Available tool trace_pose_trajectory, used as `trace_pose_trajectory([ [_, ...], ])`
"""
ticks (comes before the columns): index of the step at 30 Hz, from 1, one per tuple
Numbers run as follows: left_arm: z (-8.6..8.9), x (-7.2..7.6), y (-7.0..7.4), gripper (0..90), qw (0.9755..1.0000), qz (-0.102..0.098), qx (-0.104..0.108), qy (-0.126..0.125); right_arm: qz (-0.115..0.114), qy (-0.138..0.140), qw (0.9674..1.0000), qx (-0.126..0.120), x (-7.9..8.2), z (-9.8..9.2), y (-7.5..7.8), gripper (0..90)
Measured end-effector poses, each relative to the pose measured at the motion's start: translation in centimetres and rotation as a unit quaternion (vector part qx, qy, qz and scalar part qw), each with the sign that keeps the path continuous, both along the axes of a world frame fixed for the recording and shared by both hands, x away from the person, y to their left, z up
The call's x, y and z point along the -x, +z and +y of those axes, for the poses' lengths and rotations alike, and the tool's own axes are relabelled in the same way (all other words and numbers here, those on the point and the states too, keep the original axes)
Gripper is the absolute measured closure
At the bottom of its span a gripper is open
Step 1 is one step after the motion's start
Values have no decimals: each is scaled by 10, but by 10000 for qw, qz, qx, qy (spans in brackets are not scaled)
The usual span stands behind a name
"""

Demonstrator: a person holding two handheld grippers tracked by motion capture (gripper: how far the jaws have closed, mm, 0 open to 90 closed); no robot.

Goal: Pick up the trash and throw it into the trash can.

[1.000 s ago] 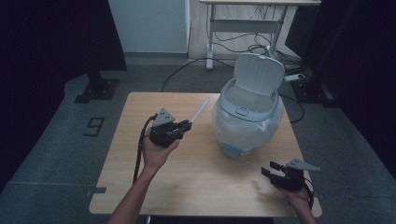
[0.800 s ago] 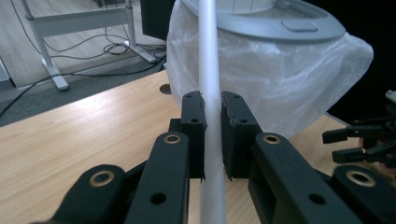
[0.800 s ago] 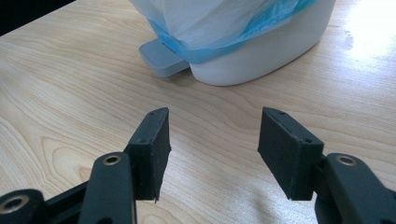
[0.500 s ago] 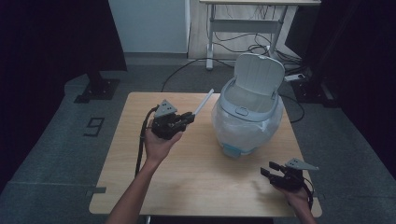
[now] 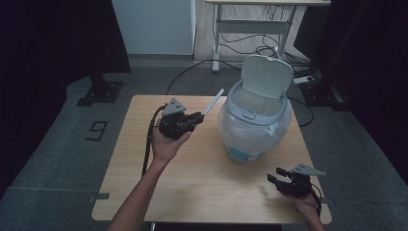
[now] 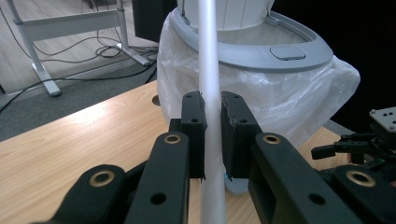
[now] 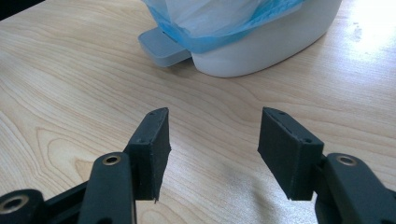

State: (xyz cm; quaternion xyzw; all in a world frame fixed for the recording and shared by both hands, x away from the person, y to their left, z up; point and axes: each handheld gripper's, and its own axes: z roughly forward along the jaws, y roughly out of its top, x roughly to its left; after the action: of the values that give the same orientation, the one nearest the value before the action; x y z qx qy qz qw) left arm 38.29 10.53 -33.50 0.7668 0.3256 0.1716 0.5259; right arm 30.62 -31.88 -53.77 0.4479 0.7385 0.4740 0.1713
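White rod (image 6: 207, 70) clamped betw. left gripper (image 5: 195, 117) fingers (image 6: 194, 121), held above worktop (image 5: 192, 187), tip angled up and toward bin (image 5: 255, 120) rim. In left gripper view rod runs straight up betw. the two pads, crossing in front of bin's grey ring. Rod tip near bin's left side in high view, not over the opening as far as can be told.

Bin: white, lid (image 5: 266, 76) flipped up at rear, clear bag (image 6: 280, 98) liner draped over rim, blue edge low down. Grey pedal (image 7: 163, 45) at base, facing person's side. Bin sits right-of-centre on worktop.

Right gripper (image 5: 276, 175) low at near right corner of worktop, well apart from bin. Fingers (image 7: 152, 140) spread wide, nothing betw. them; bare wood under them in right gripper view.

Floor (image 5: 57, 159) grey, cables behind.
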Motion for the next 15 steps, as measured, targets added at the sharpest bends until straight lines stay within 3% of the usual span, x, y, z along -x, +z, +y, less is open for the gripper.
trace_pose_trajectory([
  [15, -14, -5, 23, 804, 9999, -83, -29, -121, 84, -11, 10000, 7, -2, 0, -3, 428],
])
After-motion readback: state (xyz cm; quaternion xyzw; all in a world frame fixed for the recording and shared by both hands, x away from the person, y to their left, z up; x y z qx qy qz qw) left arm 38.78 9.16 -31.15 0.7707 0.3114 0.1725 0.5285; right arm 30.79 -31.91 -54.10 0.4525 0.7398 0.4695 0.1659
